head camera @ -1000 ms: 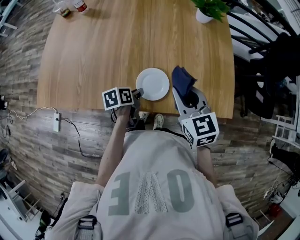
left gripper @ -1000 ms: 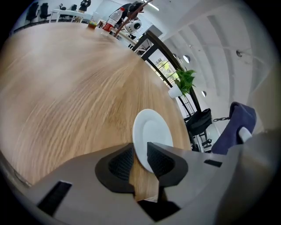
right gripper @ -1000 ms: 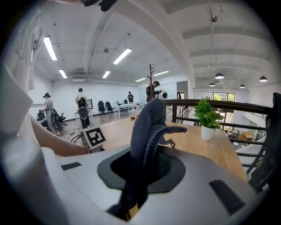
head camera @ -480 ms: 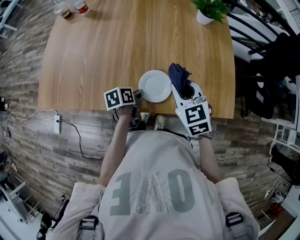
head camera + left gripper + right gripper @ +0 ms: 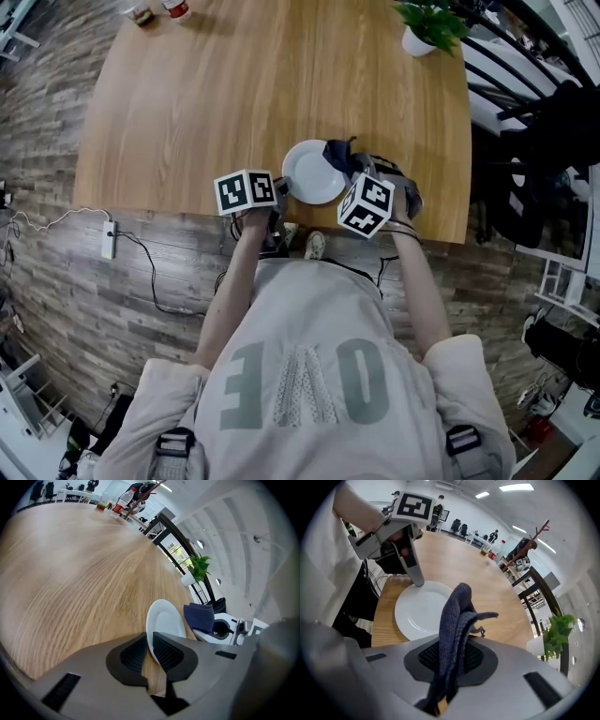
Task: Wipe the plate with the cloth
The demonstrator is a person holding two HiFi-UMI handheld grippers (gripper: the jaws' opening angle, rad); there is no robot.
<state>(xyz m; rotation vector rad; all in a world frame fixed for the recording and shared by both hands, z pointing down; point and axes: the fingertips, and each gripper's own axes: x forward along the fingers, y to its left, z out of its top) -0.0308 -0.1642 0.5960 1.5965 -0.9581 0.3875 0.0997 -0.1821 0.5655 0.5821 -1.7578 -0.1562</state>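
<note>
Left tongs have just closed, pinching the round white plate by its near rim. Right tongs clamp a dark blue knitted cloth at its right edge. Wood-grain bench; potted plant well apart.

A potted plant stands at the wooden table's far corner; a power strip lies on the floor.

L gripper jaws just closed on plate rim; R gripper clamps cloth.
</note>
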